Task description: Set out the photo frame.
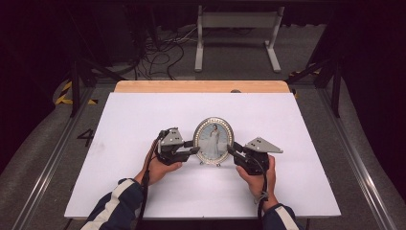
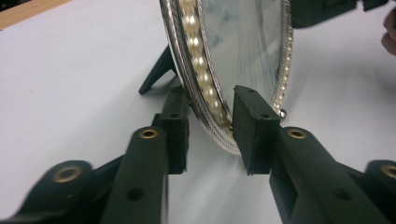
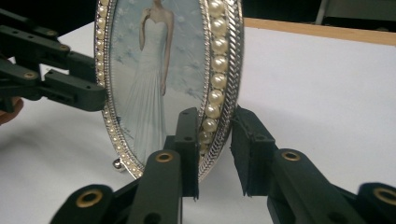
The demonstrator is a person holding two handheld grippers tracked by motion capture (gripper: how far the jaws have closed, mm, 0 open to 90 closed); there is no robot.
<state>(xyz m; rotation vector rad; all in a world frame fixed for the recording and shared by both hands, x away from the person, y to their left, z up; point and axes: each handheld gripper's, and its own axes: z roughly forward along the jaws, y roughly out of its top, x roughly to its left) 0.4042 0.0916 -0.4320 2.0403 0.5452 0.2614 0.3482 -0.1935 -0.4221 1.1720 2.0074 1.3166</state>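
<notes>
frame: an oval photo frame (image 1: 213, 141) with a pearl-beaded silver rim stands upright on the white tabletop (image 1: 143, 120), nearer its front edge, about midway between the side edges.
left gripper: the left gripper (image 2: 210, 128) straddles the frame's left rim; whether it clamps cannot be told.
right gripper: the right gripper (image 3: 215, 140) straddles the right rim with a gap at the outer jaw; grip unclear.
hands: the person's hands hold both tools near the front edge.

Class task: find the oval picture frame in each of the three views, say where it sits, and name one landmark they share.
High view: the picture frame stands at the middle of the white table, between the two tools.
Left gripper view: upper middle, seen edge-on.
Right gripper view: upper left of centre, its photo facing us.
Shared landmark: the pearl rim.
</notes>
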